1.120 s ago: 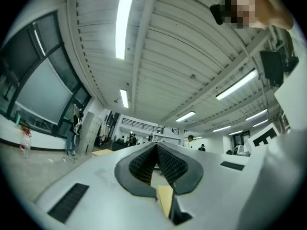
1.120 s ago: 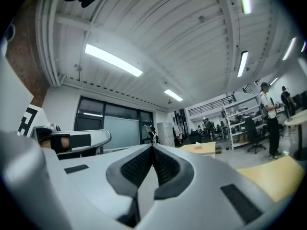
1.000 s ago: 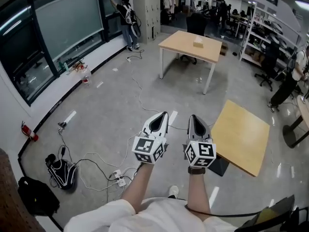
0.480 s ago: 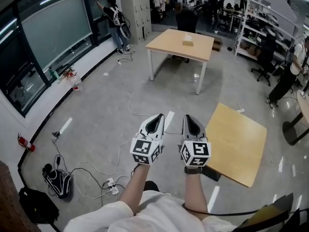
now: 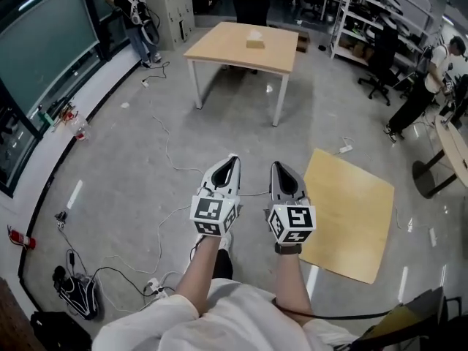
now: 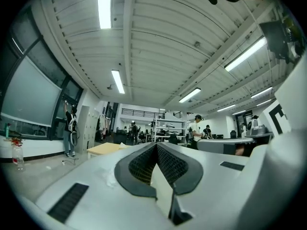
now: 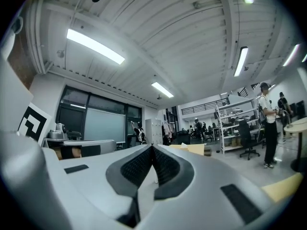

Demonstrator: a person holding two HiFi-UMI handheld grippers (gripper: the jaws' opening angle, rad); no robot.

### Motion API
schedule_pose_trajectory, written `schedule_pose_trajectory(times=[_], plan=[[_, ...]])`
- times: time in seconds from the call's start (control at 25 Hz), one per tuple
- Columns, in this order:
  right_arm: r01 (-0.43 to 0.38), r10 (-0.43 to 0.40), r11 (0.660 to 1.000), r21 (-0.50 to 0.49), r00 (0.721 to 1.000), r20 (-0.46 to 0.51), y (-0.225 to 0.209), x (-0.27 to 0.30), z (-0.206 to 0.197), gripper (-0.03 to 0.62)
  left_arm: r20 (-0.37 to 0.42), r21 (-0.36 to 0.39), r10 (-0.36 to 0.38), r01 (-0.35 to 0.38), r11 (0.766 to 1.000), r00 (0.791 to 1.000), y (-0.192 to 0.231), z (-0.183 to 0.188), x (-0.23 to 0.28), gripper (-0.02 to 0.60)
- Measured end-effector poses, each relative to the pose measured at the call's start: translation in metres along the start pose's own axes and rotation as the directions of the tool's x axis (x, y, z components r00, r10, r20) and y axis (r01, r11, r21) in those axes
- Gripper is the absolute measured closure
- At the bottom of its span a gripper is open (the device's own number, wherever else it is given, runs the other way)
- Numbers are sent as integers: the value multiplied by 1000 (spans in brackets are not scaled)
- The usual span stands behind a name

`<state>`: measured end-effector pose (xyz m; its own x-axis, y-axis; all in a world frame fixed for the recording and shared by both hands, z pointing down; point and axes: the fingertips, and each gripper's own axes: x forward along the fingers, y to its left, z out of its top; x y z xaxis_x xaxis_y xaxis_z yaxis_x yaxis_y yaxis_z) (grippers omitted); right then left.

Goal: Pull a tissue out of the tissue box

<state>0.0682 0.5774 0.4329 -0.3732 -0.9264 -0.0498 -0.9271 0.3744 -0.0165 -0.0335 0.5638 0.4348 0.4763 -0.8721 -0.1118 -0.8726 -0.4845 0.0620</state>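
Head view of an open office. At far left, a person in dark clothes (image 5: 135,17) stood by the dark window (image 5: 44,50), nearer the picture's corner than a second earlier. The grey-and-white left gripper (image 5: 233,158), carrying its marker cube, was held out level, its claw pressed together on nothing. Ahead of it, the pale wooden table with white legs (image 5: 219,46) had slid from the upper right towards top centre and looked somewhat larger. The small beige tissue box (image 5: 254,42) sat on its far half, well apart from both grippers. The matching right gripper (image 5: 275,165) was likewise closed and empty. At right, a pale wooden board (image 5: 351,225) lay on the grey floor (image 5: 124,167). The person seemed to be walking to the table, so the tissue was not yet within reach
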Motion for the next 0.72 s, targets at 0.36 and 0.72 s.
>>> schedule_pose_trajectory(times=[0.36, 0.72], plan=[[37, -38, 999, -12, 999, -19, -31, 206, 21, 594, -7, -23, -58, 58, 998, 998, 135, 21, 158, 588], [-1, -2, 999, -43, 997, -74, -35, 357, 6, 594, -39, -70, -86, 83, 994, 996, 228, 3, 263, 588]])
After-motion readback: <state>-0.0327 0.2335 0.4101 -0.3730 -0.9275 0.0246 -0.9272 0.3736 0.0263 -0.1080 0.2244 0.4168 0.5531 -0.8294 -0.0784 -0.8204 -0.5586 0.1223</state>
